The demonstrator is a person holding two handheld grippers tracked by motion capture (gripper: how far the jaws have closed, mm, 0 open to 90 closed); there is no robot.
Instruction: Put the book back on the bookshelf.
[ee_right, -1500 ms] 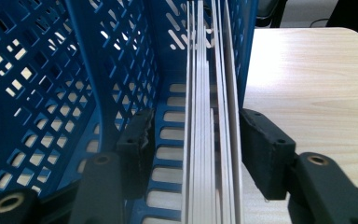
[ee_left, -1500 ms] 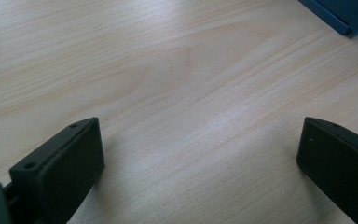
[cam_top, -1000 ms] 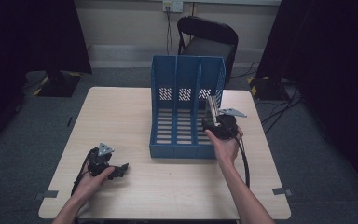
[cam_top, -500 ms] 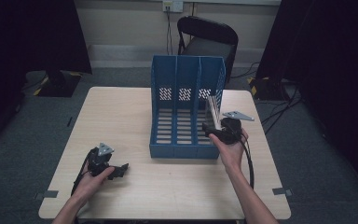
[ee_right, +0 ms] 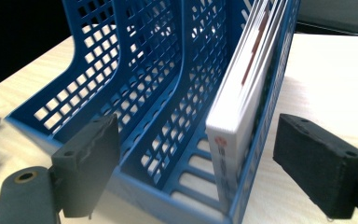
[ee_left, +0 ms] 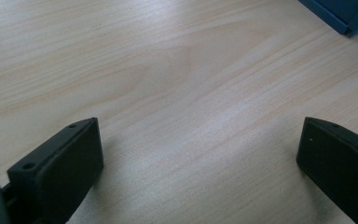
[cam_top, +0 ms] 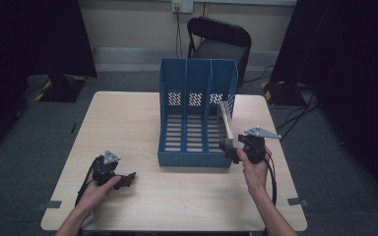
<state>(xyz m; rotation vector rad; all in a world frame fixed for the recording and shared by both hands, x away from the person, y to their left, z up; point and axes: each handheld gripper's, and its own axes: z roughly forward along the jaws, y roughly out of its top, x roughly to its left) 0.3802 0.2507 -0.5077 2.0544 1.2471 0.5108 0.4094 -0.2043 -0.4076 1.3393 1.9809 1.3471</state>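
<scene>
A blue three-slot file rack (cam_top: 193, 159) stands at the middle of the wooden table (cam_top: 123, 118). A thin white book (cam_top: 225, 123) stands on edge in its right slot, leaning on the outer wall. My right gripper (cam_top: 229, 149) is at the rack's front right corner, open, its jaws having just been opening. In the right gripper view the book (ee_right: 242, 102) and the rack (ee_right: 135, 60) lie just ahead of the right gripper (ee_right: 198, 154), untouched by its pads. My left gripper (cam_top: 128, 179) rests low at the front left, open, with bare wood in front of it (ee_left: 200, 140).
A black folding chair (cam_top: 216, 37) stands behind the table's far edge. Cables run over the floor at the right. A corner of the rack (ee_left: 345, 14) shows at the top right of the left gripper view. Two slots of the rack hold nothing.
My right gripper has drawn back from the rack toward the front right and its jaws have spread, leaving the book standing in the right slot. The left gripper has stayed put.
</scene>
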